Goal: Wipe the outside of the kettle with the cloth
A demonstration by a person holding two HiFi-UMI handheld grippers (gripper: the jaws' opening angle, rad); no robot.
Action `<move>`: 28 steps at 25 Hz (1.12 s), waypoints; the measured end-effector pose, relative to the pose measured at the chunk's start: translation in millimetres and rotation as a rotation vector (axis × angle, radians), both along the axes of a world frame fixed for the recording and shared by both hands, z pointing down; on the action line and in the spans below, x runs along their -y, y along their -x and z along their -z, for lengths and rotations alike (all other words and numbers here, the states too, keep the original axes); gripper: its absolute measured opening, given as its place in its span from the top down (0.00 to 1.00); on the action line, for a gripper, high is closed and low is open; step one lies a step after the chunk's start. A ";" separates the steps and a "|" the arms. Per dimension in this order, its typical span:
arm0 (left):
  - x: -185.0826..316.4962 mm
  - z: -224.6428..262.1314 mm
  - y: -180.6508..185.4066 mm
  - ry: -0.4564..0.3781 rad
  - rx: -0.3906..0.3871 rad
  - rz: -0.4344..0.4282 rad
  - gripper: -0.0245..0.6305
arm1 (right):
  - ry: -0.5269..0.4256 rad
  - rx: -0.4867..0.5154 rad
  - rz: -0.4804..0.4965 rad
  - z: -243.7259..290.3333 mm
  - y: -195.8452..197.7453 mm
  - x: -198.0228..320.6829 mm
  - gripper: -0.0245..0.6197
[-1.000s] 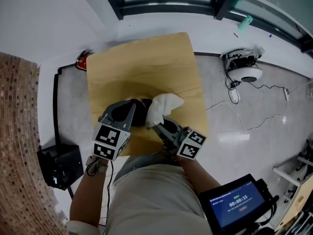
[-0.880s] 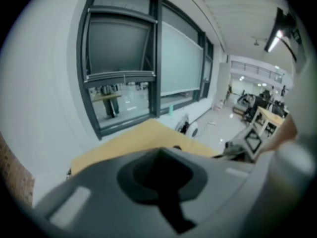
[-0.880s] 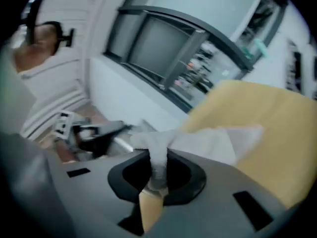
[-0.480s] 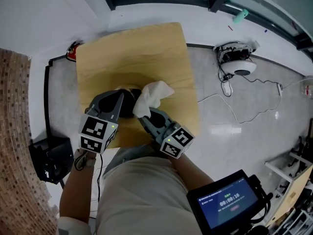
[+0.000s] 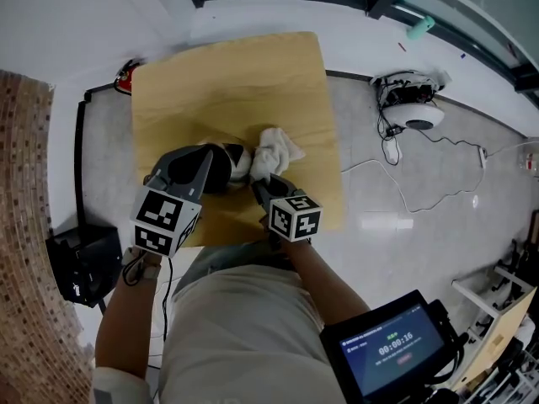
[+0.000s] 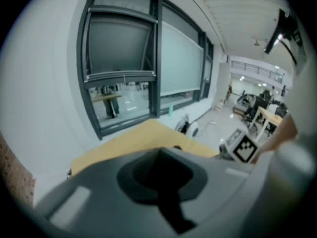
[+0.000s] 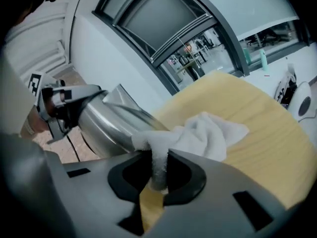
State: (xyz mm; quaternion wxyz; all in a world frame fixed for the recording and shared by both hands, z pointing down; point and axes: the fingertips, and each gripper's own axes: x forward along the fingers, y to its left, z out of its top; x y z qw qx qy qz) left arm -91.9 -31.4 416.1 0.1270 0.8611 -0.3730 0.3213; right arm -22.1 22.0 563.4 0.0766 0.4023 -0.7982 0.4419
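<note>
Two tools met at the kettle (image 5: 229,165), near the front edge of the wooden counter (image 5: 227,82). The right tool (image 7: 158,175) was pinched narrow on a fold of the white cloth (image 7: 198,133). The rest of the cloth bunched just beyond its tips, touching the kettle's side. The left tool (image 5: 195,173) was clamped on the kettle's far, dark end. The kettle's body was shiny brushed steel, and the cloth was crumpled and soft.

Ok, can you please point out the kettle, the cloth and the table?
kettle (image 7: 106,123): right gripper view, on its shiny metal side.
cloth (image 7: 208,133): right gripper view, on the bunched white middle.
table (image 5: 236,82): head view, on the bare wooden top.
</note>
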 end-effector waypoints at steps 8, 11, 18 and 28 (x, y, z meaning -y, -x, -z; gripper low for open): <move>0.9 -4.6 -3.3 0.000 0.002 0.003 0.96 | -0.041 0.021 -0.043 5.7 -1.6 1.5 0.87; 1.9 -6.6 6.9 0.087 -0.081 0.038 0.96 | 0.232 0.095 -0.009 -34.6 0.0 -15.9 0.87; 4.0 -46.3 93.9 0.432 -0.523 0.457 0.98 | 0.082 0.244 0.054 26.4 18.4 -11.6 0.87; -49.8 7.1 82.7 0.245 -0.718 0.516 0.98 | -0.047 0.534 0.132 106.8 22.3 5.5 0.87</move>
